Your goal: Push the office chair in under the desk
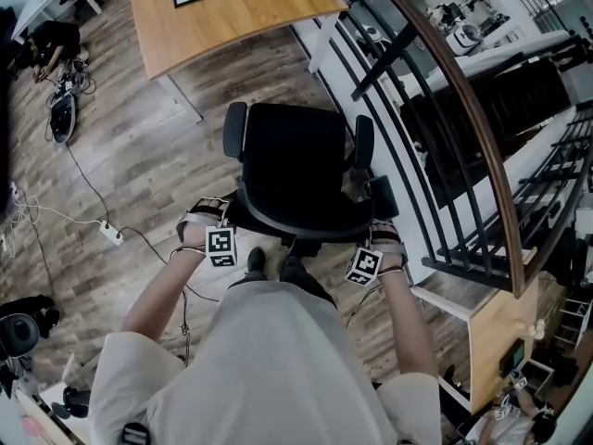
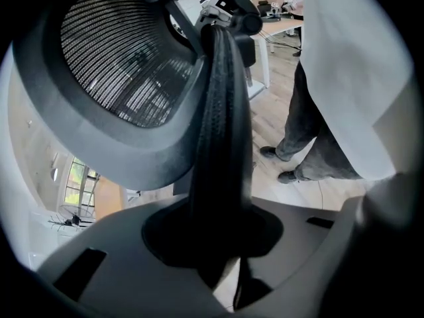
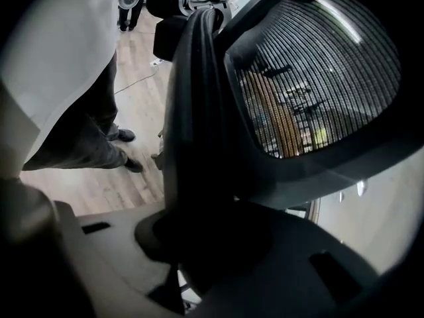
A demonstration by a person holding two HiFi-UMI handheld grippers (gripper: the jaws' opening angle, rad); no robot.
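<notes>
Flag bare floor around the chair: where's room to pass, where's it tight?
Bare floor between the desk and the office chair, and left of the chair up to the cable. Tight on the right: the chair sits close beside the railing. The power strip clutters the left floor.

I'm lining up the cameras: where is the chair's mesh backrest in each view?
Head view: backrest centre, curved rim nearest the person.
Left gripper view: backrest upper left, edge between the jaws.
Right gripper view: backrest upper right, edge between the jaws.
Shared landmark: the person's shoes.
</notes>
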